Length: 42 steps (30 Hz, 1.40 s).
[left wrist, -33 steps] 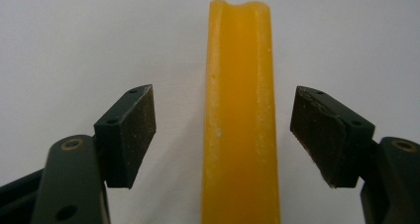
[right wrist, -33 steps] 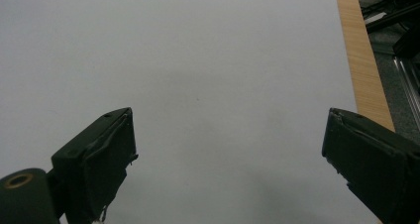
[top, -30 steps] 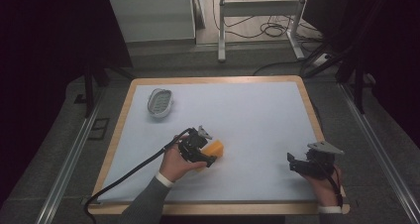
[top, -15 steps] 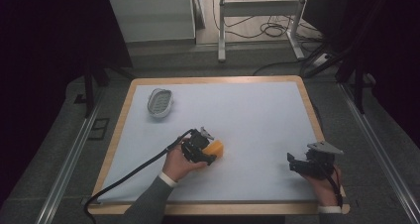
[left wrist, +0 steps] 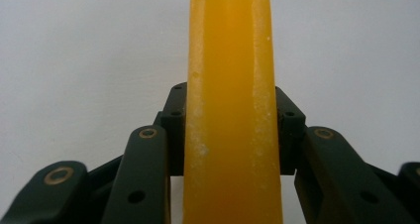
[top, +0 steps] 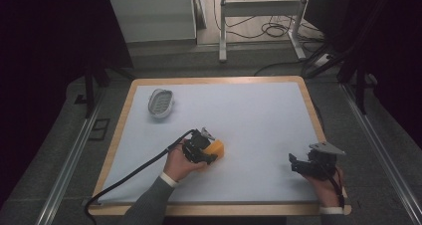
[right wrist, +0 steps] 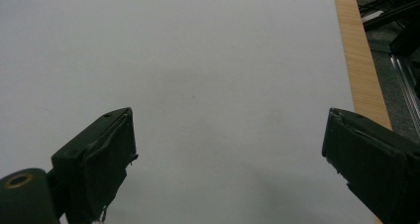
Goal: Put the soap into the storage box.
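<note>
Far left of the counter: we see a grey oval dish with a ridged inside (top: pixel 160 103) lying on the pale blue mat, well apart from both hands.
Counter: a wooden-edged counter (top: pixel 121 121) covered by a pale blue mat; its wooden rim shows at the far right in the right gripper view (right wrist: pixel 360 65).
Left hand: our left hand (top: pixel 180 162) comes in from the near edge in a grey sleeve and rests on the mat left of centre, a black cable trailing from it toward the near left corner.
Left gripper: the left gripper (top: pixel 203 151) lies low on the mat, pointing right; its jaws have just been closing and now press on both sides of the orange block.
Orange block: we see the orange, smooth rectangular block (top: pixel 216 148) near the middle of the counter, toward the near side, sticking out to the right of the left gripper; in the left gripper view it (left wrist: pixel 230 105) stands as a tall orange slab squeezed between the two black pads.
Right gripper: the right gripper (top: pixel 294 163) sits near the near right corner, held by our right hand (top: pixel 326 181), pointing left; its jaws stand wide apart with bare mat between them in the right gripper view (right wrist: pixel 228 149).
</note>
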Tool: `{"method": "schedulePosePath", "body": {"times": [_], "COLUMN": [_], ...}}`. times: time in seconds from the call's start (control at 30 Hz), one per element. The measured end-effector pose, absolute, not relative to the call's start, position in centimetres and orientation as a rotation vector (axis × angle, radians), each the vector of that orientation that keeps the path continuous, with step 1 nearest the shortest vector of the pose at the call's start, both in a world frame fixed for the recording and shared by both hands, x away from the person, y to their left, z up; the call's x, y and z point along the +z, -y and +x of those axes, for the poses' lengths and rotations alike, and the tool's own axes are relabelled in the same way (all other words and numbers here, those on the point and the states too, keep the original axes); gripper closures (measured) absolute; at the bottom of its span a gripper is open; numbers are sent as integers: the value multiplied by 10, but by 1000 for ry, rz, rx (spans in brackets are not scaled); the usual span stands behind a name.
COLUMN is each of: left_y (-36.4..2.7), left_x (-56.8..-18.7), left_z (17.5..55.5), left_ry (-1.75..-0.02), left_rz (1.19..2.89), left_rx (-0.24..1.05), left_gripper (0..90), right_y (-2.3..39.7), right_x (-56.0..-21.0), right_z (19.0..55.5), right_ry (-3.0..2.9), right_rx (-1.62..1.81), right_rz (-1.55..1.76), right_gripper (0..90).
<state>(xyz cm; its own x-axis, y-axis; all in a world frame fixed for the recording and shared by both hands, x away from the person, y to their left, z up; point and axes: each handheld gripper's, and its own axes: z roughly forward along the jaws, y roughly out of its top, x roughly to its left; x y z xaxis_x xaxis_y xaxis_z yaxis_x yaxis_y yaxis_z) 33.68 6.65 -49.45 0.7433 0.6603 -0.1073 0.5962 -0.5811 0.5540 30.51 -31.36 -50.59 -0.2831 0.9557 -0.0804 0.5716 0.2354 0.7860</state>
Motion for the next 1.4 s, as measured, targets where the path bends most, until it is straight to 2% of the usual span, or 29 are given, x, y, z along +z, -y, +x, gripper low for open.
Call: {"method": "schedulePosePath", "body": {"times": [0.47, 1.4], "left_y": [-79, -114], "left_x": [-478, -463], "left_z": [338, 344], "left_ry": [-912, -974], "left_rz": [2324, 2253], "left_rx": [141, 170], "left_gripper": [612, 613], "right_y": [317, 319], "right_x": [-504, -504], "right_z": [304, 304], "right_ry": [-1929, -1920], "right_rx": [883, 875], "right_rz": [1402, 1408], "right_gripper": [66, 66]}}
